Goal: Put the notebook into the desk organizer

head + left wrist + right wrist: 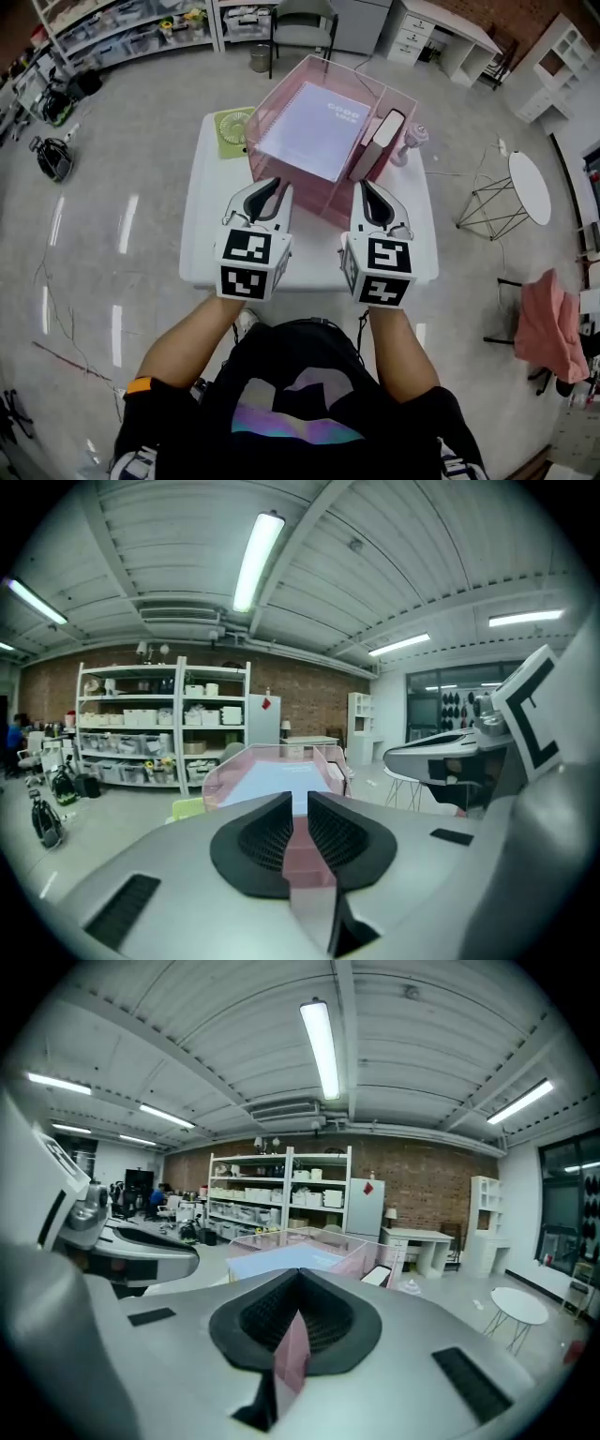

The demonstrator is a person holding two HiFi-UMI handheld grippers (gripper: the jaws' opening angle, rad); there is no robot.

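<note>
Small print on the notebook [309,131] is unreadable.

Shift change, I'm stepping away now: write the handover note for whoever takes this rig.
Grippers: the left hand-held gripper has its jaws nearly together with a narrow gap and nothing between them. The right hand-held gripper is shut and empty. Both are over the near part of the table, clear of the desk organizer.
Things: the notebook lies in the organizer's wide compartment. A book stands in the narrow compartment beside it.
Done: the notebook looks placed.
Left: probably nothing; maybe check that it has settled.
</note>
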